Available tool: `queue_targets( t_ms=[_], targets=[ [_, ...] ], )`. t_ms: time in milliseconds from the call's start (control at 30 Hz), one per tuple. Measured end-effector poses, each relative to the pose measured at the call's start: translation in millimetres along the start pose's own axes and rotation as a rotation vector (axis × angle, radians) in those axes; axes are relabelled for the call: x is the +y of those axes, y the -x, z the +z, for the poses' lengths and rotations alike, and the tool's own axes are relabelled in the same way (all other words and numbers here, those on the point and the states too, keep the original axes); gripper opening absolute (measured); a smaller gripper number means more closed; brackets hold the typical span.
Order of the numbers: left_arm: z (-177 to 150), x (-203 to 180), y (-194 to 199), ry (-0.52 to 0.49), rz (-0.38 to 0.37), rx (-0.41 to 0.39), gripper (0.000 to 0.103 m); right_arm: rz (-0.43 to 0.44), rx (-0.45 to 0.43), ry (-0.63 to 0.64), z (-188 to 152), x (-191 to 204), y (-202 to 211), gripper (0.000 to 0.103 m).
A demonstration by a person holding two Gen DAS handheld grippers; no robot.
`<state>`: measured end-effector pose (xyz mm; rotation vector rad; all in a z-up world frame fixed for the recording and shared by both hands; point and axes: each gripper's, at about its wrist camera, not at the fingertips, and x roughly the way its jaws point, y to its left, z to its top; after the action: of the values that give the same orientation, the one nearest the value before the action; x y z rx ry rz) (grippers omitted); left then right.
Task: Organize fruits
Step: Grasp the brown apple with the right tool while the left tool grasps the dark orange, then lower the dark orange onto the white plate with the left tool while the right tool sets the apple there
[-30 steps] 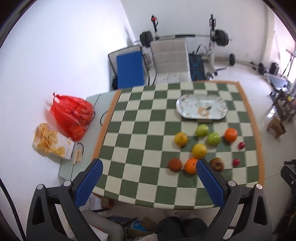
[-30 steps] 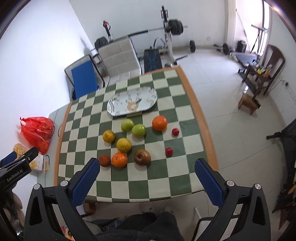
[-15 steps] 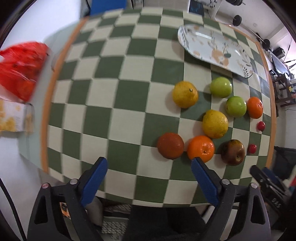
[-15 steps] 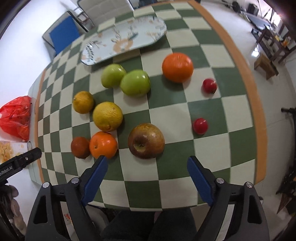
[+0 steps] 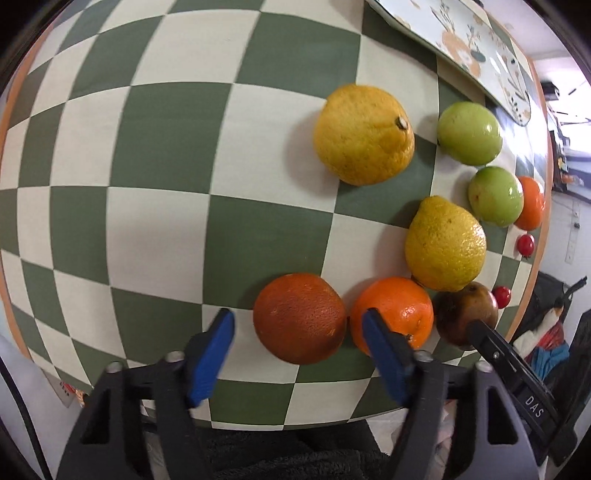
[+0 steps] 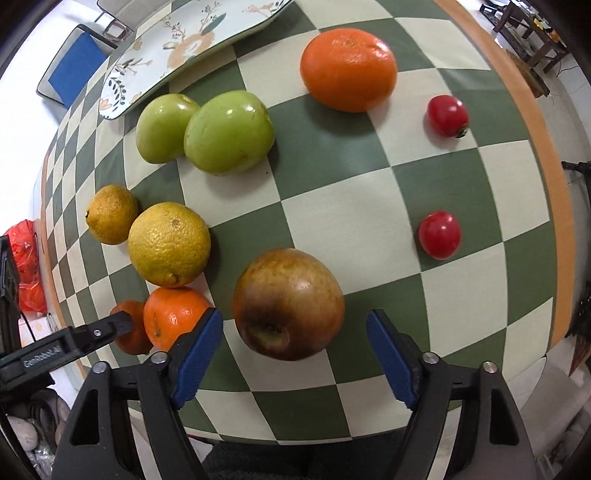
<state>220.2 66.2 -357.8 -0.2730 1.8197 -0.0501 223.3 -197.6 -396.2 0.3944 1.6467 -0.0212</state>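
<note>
Fruit lies scattered on a green-and-cream checked table (image 5: 155, 155). My left gripper (image 5: 298, 316) is open, its blue fingers either side of a dark orange (image 5: 300, 318), not touching it. A bright orange (image 5: 399, 314) sits just right of it. My right gripper (image 6: 294, 318) is open around a brown apple (image 6: 289, 303), with gaps on both sides. Two yellow citrus (image 5: 364, 134) (image 5: 445, 243), two green apples (image 6: 162, 127) (image 6: 229, 133), a large orange (image 6: 349, 68) and two small red fruits (image 6: 447, 115) (image 6: 439, 234) lie beyond. A flowered plate (image 6: 177, 48) lies at the far side.
The table's orange rim (image 6: 517, 85) runs along the right; floor and wooden furniture (image 6: 532, 22) lie past it. A red plastic bag (image 6: 24, 254) sits off the table's left side. A blue chair (image 6: 74, 70) stands behind the plate.
Both grippers have dropped from high above the table to close over the near fruit. The left now brackets the dark orange, the right the brown apple.
</note>
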Motion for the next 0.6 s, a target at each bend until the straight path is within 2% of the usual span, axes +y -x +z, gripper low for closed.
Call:
queue_targets(
  t_ms=[33,333,600],
  targets=[
    [0,-2,-4,-0.011,0.005,0.005,0.053,0.010,0.009,-0.001,1,1,-3,0.075],
    [-1,-26,-24,-0.103,0.074,-0.007,0.055,0.004,0.030,-0.023,6,6,-19,0.071],
    [-7,-29,-42,-0.120,0.080,0.012,0.054,-0.010,0.033,-0.014,9,11,-26,0.071]
  ],
)
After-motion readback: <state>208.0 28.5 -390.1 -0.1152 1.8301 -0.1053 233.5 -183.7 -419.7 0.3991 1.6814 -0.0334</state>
